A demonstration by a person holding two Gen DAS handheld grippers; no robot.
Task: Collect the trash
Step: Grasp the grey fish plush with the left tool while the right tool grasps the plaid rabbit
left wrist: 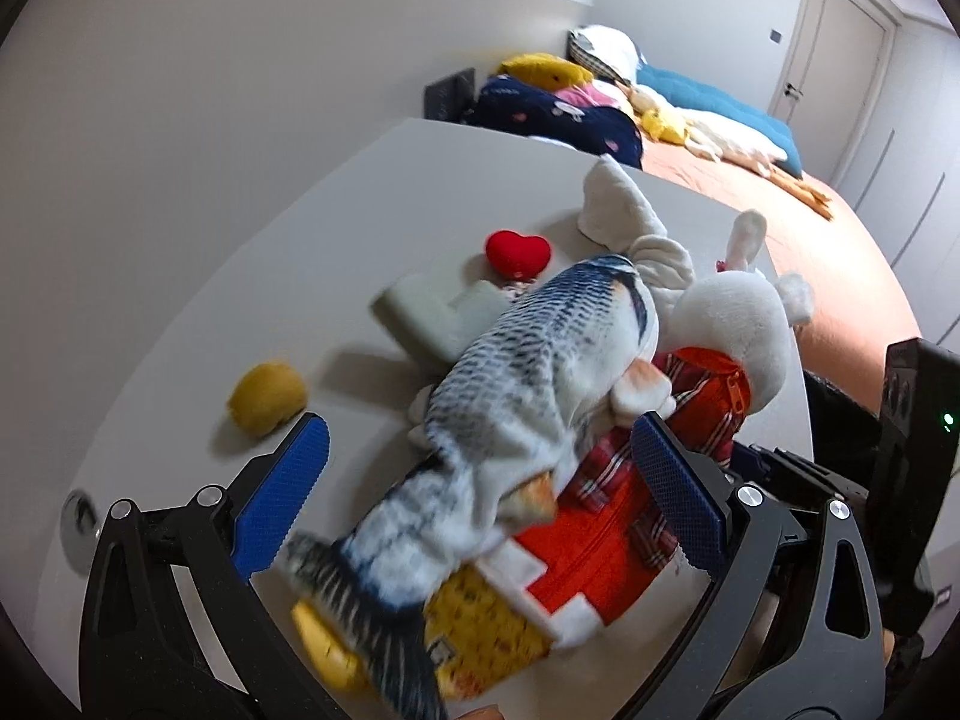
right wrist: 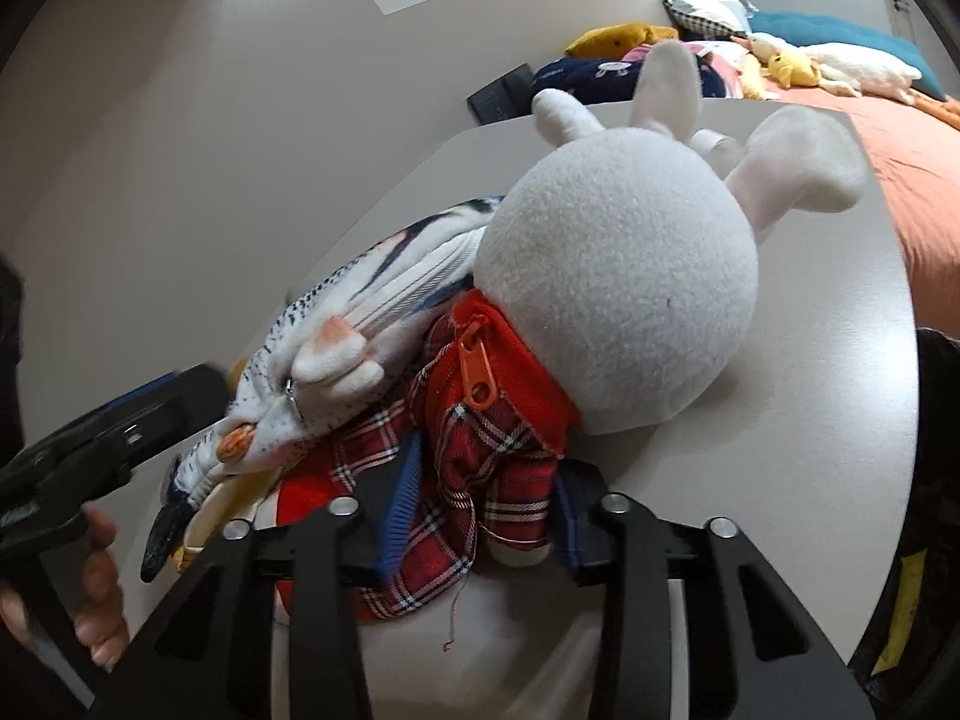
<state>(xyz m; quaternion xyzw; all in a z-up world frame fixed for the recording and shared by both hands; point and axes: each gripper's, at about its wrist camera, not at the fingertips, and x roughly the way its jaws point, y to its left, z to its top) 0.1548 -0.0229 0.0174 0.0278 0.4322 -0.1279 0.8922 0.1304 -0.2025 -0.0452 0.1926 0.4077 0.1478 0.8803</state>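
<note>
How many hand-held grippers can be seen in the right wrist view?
2. The right hand-held gripper is at the bottom, closed on the rabbit toy's plaid jacket; the left hand-held gripper is at the left edge, beside the fish toy.

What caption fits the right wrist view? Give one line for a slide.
Right gripper shut on plaid sleeve of white rabbit plush, fish plush alongside.

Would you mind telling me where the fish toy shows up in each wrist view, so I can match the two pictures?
Left wrist view: the fish toy lies across the middle, between the open fingers of the left gripper, draped over the rabbit toy.
Right wrist view: the fish toy is left of centre, beside the rabbit's plaid jacket.
Shared landmark: the rabbit's orange zipper pull, at in the left view.
</note>
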